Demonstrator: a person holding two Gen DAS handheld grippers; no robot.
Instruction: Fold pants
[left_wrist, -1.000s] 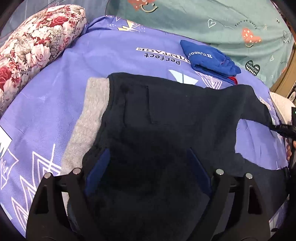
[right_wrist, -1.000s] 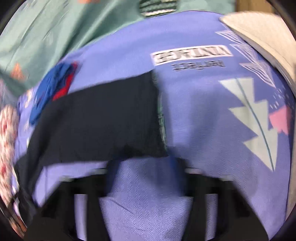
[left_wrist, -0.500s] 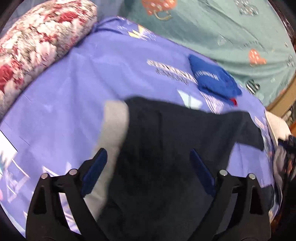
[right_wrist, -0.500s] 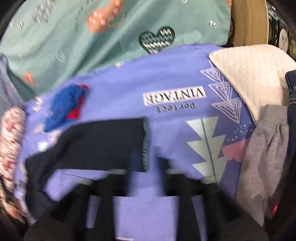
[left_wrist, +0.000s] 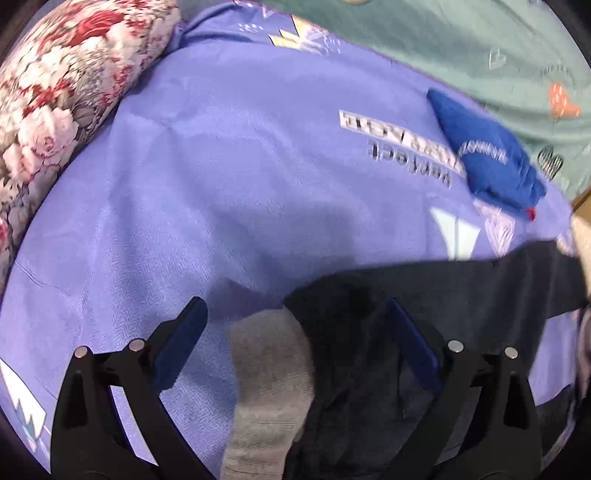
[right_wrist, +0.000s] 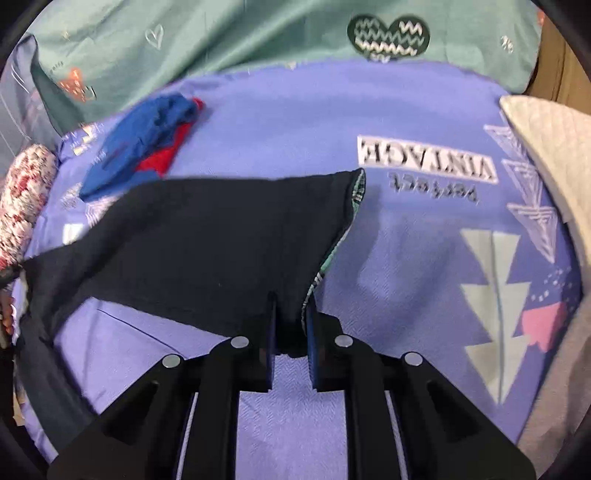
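1. The right gripper (right_wrist: 290, 328) has just closed its jaws – they pinch the near hem corner of the dark pants (right_wrist: 207, 240), whose plaid lining shows at the cuff.
2. The left gripper (left_wrist: 295, 343) stands wide open, holding nothing – the grey waistband (left_wrist: 269, 376) lies between its fingers.
3. The pants stretch across the purple bedsheet (left_wrist: 240, 166), with a blue garment (right_wrist: 147, 140) further off.

Left tool (left_wrist: 295, 343) wide apart over dark pants (left_wrist: 424, 295) (grey waistband (left_wrist: 269, 369)), nothing gripped.

Left tongs (left_wrist: 295, 341) spread wide; right tongs (right_wrist: 290, 325) just closing, pinched.
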